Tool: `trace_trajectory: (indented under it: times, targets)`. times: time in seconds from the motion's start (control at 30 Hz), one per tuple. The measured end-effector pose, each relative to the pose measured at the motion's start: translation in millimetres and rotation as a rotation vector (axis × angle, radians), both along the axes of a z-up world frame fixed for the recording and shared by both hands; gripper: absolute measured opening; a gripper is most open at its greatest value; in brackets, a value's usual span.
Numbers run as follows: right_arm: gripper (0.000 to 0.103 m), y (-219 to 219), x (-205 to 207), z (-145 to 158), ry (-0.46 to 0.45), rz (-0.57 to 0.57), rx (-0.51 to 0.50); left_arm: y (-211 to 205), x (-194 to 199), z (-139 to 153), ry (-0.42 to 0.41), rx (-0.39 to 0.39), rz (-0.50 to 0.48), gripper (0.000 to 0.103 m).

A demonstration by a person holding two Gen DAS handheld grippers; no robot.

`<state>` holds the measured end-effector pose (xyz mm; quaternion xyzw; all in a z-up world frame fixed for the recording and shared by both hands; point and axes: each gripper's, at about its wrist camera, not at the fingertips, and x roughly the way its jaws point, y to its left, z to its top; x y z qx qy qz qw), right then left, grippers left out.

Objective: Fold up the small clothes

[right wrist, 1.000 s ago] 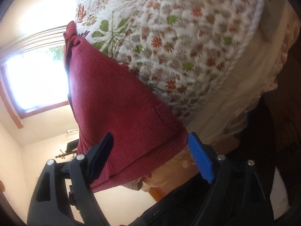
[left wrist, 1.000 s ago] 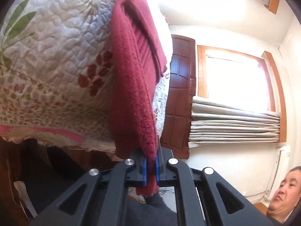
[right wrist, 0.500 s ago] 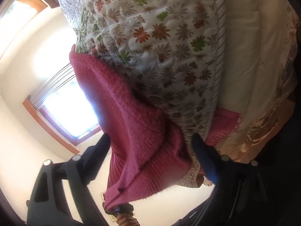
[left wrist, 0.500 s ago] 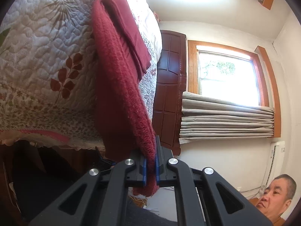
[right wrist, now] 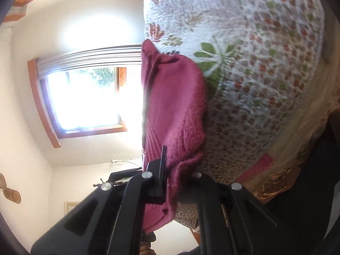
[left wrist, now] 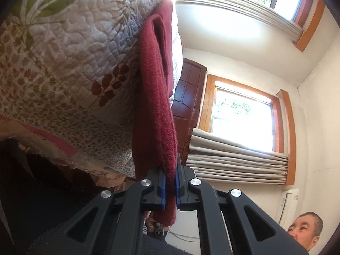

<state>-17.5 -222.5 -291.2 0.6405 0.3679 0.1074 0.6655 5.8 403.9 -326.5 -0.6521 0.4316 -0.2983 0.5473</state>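
A dark red knitted garment (left wrist: 156,97) lies folded on the floral quilted bedspread (left wrist: 70,68) and hangs off its edge. My left gripper (left wrist: 170,189) is shut on the garment's near corner, the knit pinched between the blue pads. In the right wrist view the same red garment (right wrist: 176,110) stretches from the quilt (right wrist: 255,63) down into my right gripper (right wrist: 172,182), which is shut on its other near edge. A flap of knit covers the right finger, and a loose end hangs below the pads.
The bed's pink-trimmed skirt (left wrist: 55,140) drops to a dark floor. A dark wooden door (left wrist: 187,97), windows (left wrist: 242,123) and folded blinds (left wrist: 233,163) fill the wall behind. A person (left wrist: 303,235) stands at the lower right of the left wrist view.
My right gripper, open around the garment's edge a second ago, has shut on it. The left gripper kept its hold while both views swung.
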Motion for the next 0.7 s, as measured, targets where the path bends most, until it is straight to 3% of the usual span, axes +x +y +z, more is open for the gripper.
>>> trace_trajectory:
  times: [0.17,0.3,0.53,0.7]
  targets:
    - [0.005,-1.5,42.2,51.6,-0.034,0.041,-0.064,3.6,13.5,3.4,-0.024,-0.098,0.088,0.006]
    - [0.005,-2.3,80.8,66.7,-0.036,0.095,-0.089,5.3,34.9,4.1,-0.005,-0.173,0.177,0.006]
    - [0.005,0.1,163.1,68.6,0.030,0.201,-0.140,8.1,87.1,-14.3,0.074,-0.186,0.289,0.006]
    - [0.006,5.6,223.6,44.9,0.110,0.254,-0.170,12.6,122.0,-34.1,0.146,-0.148,0.328,0.006]
